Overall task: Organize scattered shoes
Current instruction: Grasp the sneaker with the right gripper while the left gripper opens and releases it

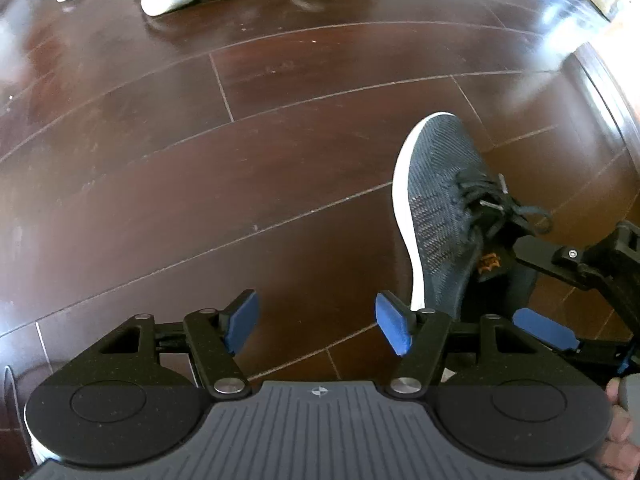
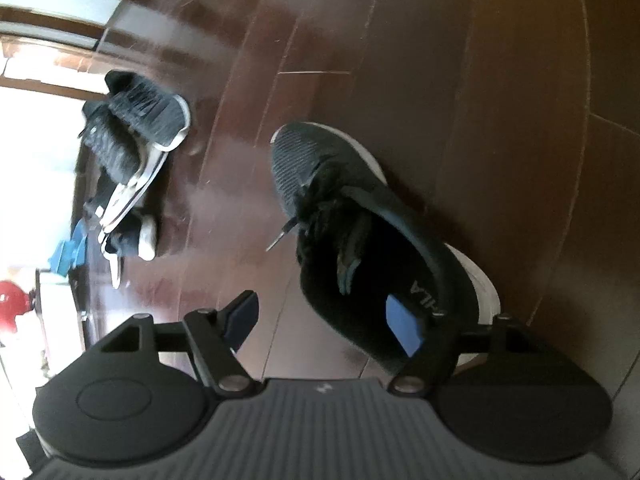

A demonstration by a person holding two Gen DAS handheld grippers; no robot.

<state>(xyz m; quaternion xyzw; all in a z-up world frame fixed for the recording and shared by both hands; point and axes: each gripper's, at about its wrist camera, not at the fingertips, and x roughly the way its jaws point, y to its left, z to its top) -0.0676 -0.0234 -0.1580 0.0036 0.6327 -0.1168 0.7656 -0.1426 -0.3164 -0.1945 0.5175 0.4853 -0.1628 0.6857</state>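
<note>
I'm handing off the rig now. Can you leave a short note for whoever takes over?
Left gripper: open, holding nothing, above the floor.
Right gripper: open, one finger inside the collar of the dark sneaker, not clamped.
The sneaker lies alone on the floor; the other shoes sit in a loose pile farther off.
Done: nothing visibly sorted.
Left: grip the sneaker, then pair and line up the shoes.

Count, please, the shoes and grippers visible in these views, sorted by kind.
Sneaker by the grippers: 1
Shoes in the far pile: at least 3, overlapping and blurred
Grippers: 2, left gripper and right gripper
Total: at least 6
</note>
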